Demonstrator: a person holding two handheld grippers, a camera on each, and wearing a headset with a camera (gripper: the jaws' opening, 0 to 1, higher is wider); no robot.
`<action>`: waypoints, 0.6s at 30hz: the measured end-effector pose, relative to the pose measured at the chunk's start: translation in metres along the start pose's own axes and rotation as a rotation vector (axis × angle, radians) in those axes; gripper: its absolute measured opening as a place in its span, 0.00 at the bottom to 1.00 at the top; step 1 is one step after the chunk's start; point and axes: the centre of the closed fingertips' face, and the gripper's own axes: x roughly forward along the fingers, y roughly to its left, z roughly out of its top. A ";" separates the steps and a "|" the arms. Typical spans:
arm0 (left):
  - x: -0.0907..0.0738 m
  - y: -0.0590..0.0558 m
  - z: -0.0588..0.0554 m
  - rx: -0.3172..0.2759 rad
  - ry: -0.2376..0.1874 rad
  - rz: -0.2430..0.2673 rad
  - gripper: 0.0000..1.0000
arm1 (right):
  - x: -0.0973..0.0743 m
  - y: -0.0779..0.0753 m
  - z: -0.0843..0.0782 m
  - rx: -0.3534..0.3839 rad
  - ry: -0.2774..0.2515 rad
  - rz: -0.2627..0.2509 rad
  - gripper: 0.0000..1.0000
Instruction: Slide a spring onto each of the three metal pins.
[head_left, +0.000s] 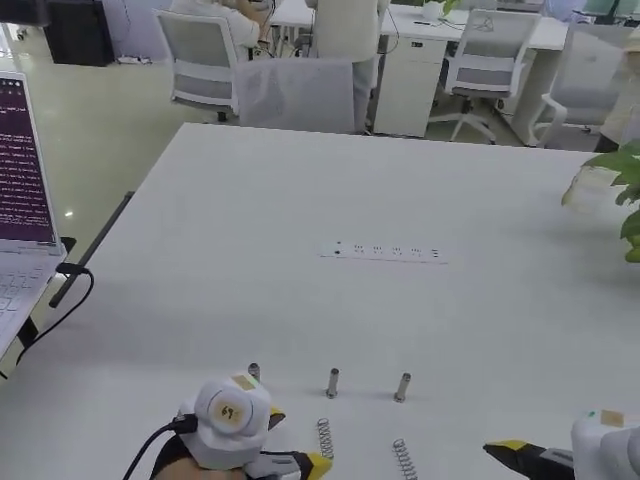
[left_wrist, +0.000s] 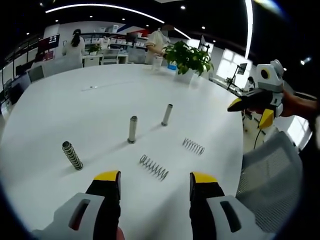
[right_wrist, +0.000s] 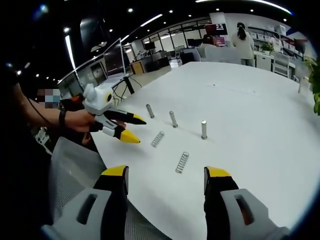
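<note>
Looking down in the head view, three pins stand in a row near the table's (head_left: 300, 200) near edge: left pin (head_left: 254, 371), middle pin (head_left: 332, 382), right pin (head_left: 402, 387). Two loose springs lie flat between them and that edge, the left spring (head_left: 324, 438) just beside the left hand-held gripper (head_left: 297, 445), the right spring (head_left: 403, 458) further along. In the left gripper view the left pin wears a fitted spring (left_wrist: 72, 155); the left hand-held gripper's jaws are spread wide and empty, the left spring just ahead. Best, I judge, to pinch it near one end, leaving the bore free, then stand it over the middle pin. In the right gripper view the right hand-held gripper (right_wrist: 166, 172) is likewise spread, touching nothing
</note>
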 end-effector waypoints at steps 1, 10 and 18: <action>0.001 0.000 -0.001 -0.003 0.001 0.002 0.50 | -0.001 0.000 0.000 0.000 0.000 0.000 0.59; 0.015 0.002 -0.010 -0.041 0.017 0.025 0.48 | -0.006 0.001 -0.006 0.011 0.006 -0.007 0.59; 0.027 0.004 -0.011 -0.070 0.016 0.048 0.47 | -0.008 0.001 -0.008 0.026 0.000 -0.011 0.59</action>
